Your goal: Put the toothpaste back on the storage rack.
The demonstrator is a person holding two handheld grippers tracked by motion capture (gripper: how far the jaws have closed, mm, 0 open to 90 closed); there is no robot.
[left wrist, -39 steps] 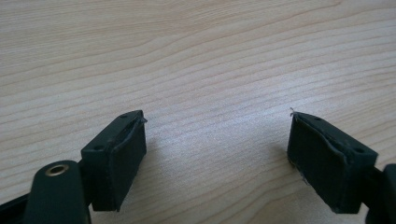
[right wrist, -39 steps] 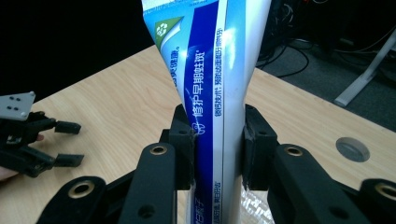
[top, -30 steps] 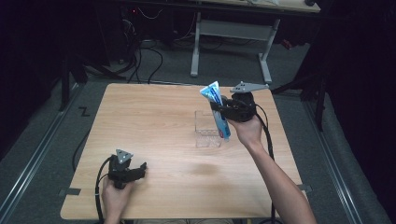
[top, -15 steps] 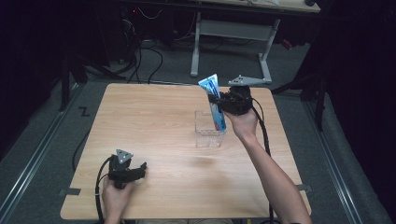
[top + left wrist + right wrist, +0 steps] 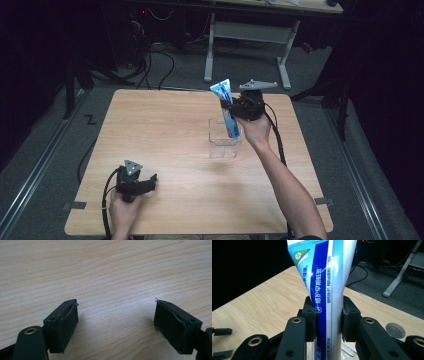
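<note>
A blue and white toothpaste tube [image 5: 226, 106] stands nearly upright, its lower end inside a clear plastic box [image 5: 225, 142] on the wooden table [image 5: 165, 130]. My right gripper [image 5: 234, 107] is shut on the tube; in the right gripper view the tube [image 5: 324, 287] rises between both pads, which press its sides. My left gripper [image 5: 142, 186] rests near the table's front left, held by a hand. In the left gripper view its jaws stand wide apart over bare wood, with nothing between the fingertips [image 5: 116, 322].
A round grey disc [image 5: 395, 330] lies on the table by the right gripper. The table's far edge [image 5: 200, 91] is close behind the box, with a desk frame [image 5: 247, 45] and cables on the floor beyond. Dark floor surrounds the table.
My right gripper has carried the tube a little toward the far side and lower, so its end now sits deeper in the clear box. The left gripper has stayed put.
</note>
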